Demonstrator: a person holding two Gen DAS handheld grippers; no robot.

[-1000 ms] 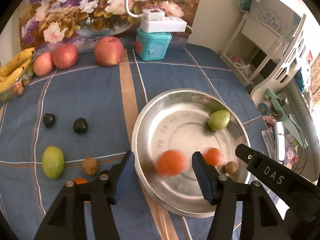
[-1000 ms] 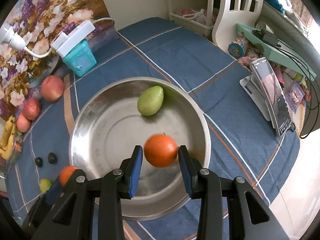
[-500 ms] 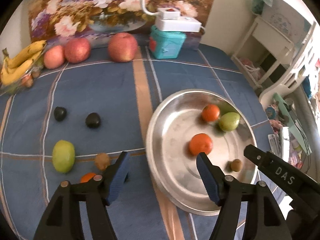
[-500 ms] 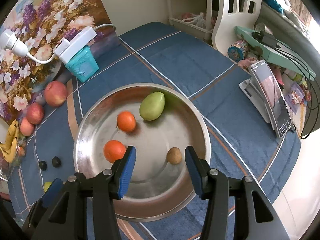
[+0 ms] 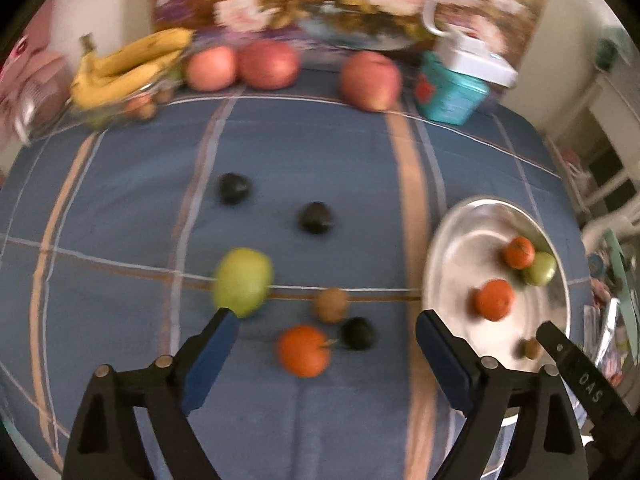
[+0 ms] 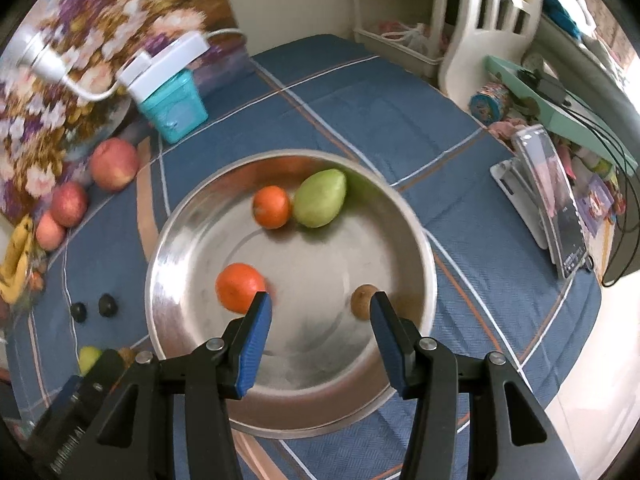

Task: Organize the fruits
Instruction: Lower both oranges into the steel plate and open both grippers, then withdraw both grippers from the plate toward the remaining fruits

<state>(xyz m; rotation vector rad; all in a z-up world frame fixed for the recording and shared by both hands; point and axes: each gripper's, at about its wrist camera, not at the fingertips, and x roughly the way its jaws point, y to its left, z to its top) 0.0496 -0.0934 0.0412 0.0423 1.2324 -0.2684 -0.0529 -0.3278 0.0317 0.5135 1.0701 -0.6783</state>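
Round oranges point(image 6: 240, 287), shiny steel bowl point(image 6: 416, 216)

1. My left gripper point(image 5: 326, 330) dropped its orange point(image 5: 495, 299) into the steel bowl point(image 5: 440, 256), jaws just opened wide, swung over the loose fruit on the cloth.
2. Right gripper point(image 6: 320, 306) released its orange point(image 6: 272, 207), now beside the green mango point(image 6: 321, 198).

teal box point(image 6: 174, 110), phone on stand point(image 6: 550, 196)
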